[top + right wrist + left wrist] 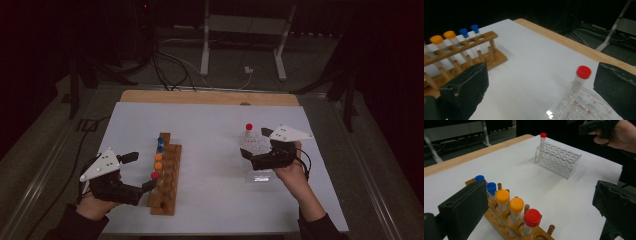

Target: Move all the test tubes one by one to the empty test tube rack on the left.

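Red-capped tube (pixel 531 222) stands upright in slotted wooden rack (pixel 506 230).

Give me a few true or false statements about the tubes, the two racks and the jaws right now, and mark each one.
1. The wooden rack holds five capped tubes. True.
2. The clear rack holds two tubes. False: it holds one, the red-capped tube.
3. The left gripper is shut on a tube. False: its jaws stand open, with the red, orange and blue caps between them, untouched.
4. The right gripper is open. True.
5. The wooden rack's blue caps sit at its far end. True.
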`<action>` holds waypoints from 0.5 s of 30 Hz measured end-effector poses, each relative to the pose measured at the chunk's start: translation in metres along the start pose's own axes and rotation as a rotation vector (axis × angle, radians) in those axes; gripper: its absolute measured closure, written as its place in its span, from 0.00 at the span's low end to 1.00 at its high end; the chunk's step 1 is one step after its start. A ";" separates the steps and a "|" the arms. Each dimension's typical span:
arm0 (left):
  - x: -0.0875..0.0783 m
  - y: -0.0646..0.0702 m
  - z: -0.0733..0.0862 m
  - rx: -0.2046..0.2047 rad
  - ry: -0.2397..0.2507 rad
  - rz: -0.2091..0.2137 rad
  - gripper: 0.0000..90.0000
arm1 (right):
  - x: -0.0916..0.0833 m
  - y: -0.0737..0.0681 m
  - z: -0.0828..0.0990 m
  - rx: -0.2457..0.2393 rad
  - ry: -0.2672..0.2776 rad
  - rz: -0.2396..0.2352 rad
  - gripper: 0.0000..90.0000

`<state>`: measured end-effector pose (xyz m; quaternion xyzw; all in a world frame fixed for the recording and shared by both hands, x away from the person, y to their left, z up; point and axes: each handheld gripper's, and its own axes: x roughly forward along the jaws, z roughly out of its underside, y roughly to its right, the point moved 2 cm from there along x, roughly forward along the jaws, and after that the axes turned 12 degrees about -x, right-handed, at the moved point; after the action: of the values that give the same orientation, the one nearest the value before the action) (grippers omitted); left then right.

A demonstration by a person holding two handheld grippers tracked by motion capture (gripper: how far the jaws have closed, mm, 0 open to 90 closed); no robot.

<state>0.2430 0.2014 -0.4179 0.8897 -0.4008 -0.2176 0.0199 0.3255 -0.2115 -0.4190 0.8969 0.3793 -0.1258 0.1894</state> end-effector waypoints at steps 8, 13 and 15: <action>0.001 0.001 0.001 0.006 -0.004 0.008 0.01 | 0.011 0.025 0.009 0.036 -0.021 0.029 0.00; 0.000 -0.001 0.001 0.000 -0.001 0.010 0.01 | 0.021 0.038 0.015 0.035 -0.064 0.037 0.00; 0.000 -0.001 0.001 0.000 0.001 0.008 0.01 | 0.025 0.042 0.018 0.039 -0.075 0.025 0.00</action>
<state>0.2427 0.2021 -0.4190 0.8881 -0.4046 -0.2170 0.0211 0.3720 -0.2304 -0.4339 0.8997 0.3583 -0.1645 0.1874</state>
